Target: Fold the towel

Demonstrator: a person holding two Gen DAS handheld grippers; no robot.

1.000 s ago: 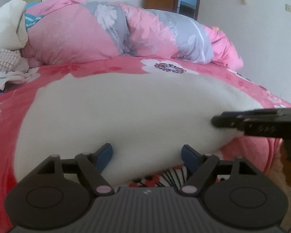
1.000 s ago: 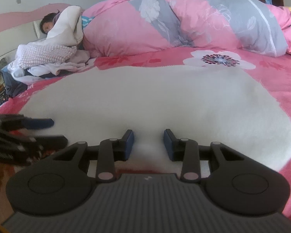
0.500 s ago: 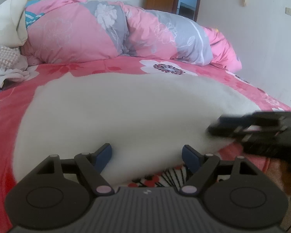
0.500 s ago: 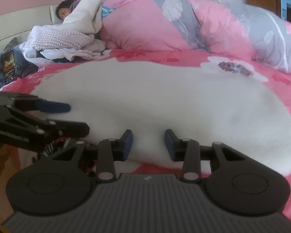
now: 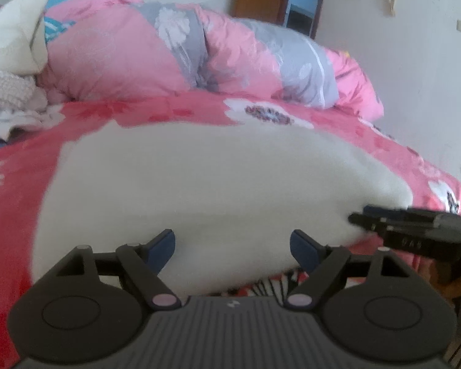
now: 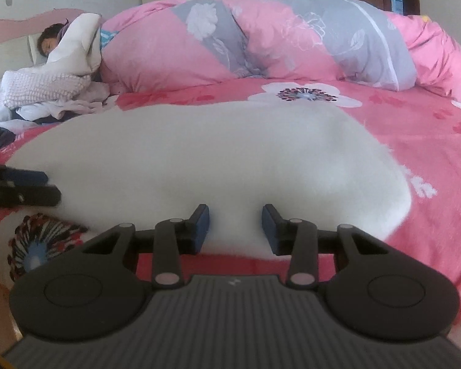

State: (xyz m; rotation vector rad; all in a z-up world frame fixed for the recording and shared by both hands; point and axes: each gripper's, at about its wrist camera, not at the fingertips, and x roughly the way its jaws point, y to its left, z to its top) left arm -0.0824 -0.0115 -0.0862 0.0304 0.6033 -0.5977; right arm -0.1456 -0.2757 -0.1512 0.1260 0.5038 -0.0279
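Ahead of your left tool point(image 5: 232, 250), the white towel point(image 5: 218, 190) is lying spread flat on the pink floral bedsheet point(image 5: 12, 184), its near edge running just under both tools. Your left tool's jaws are standing wide apart, with the towel's near edge between the blue pads point(image 5: 161, 247) but not pinched. Off to that tool's right, your right tool point(image 5: 368, 215) is coming in sideways at the towel's right corner. From the right wrist view, your right tool point(image 6: 235, 226) is showing its jaws partly apart, pads on either side of a bit of towel point(image 6: 218, 160) edge, no squeeze visible. Your left tool point(image 6: 43, 184) is sitting at the left margin there, at the towel's other corner. Beyond the towel, a pink and grey duvet point(image 6: 261, 40) is bunched up, with a person point(image 6: 53, 38) lying at its left end.
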